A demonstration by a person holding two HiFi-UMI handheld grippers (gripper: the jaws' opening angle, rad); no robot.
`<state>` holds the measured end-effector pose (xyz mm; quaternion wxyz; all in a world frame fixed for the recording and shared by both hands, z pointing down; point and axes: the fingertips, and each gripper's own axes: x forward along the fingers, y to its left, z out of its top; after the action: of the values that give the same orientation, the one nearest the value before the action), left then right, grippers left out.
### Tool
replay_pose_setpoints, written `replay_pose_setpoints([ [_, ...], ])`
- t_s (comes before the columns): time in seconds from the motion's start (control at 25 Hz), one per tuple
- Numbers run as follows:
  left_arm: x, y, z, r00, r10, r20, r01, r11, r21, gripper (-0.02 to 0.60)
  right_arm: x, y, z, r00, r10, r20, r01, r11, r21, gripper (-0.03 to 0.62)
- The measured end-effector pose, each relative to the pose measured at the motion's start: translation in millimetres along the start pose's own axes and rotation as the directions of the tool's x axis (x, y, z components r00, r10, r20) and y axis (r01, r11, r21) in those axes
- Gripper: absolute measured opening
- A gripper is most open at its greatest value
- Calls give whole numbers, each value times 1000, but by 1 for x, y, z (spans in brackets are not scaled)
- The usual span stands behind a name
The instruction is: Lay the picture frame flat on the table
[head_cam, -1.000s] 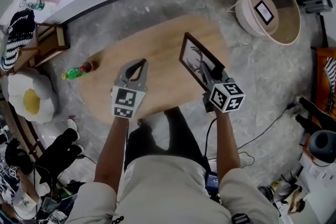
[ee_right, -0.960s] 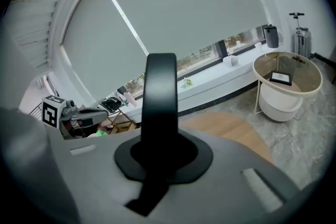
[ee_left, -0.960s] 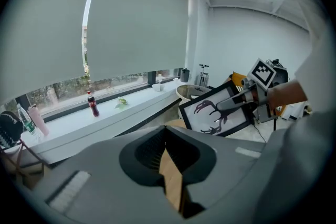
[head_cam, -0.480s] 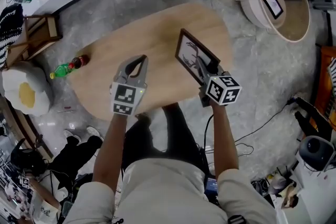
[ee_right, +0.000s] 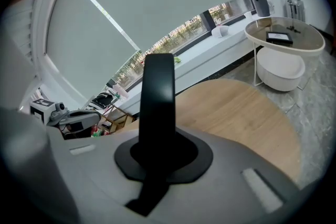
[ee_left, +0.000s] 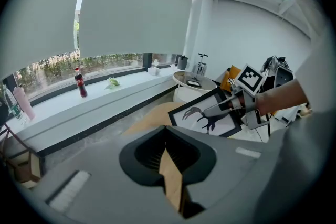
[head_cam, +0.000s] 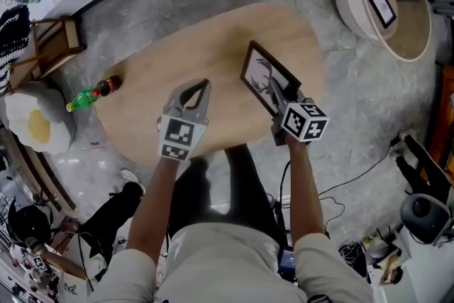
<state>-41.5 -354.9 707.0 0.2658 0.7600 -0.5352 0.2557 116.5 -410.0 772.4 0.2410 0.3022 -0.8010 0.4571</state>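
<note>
Picture frame [head_cam: 264, 78] is tilted over the right end of the wooden table [head_cam: 177, 60], its dark edge clamped in the closed right gripper [head_cam: 278, 96]. The left gripper [head_cam: 203, 86], jaws together and empty, hovers mid-table. It is probably best to touch the lower edge down first, then tip the frame gently flat.

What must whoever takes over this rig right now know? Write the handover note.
Right tool: shut on the edge of the frame.
Left tool: shut, empty, over the near side of the table.
Frame: held tilted over the table's right half with the picture side showing. It is not flat, and I cannot tell whether its lower edge touches the wood.
Done: frame gripped and brought over the table.
Left: lower it until it lies flat, then open the right tool and pull clear.
</note>
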Motion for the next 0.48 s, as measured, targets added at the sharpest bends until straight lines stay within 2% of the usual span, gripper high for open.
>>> replay_pose_setpoints([
  [0.48, 19, -5, -32, 999, -24, -40, 22, 999, -31, 11, 25, -19, -27, 1000, -10, -16, 11, 998, 69, 15],
])
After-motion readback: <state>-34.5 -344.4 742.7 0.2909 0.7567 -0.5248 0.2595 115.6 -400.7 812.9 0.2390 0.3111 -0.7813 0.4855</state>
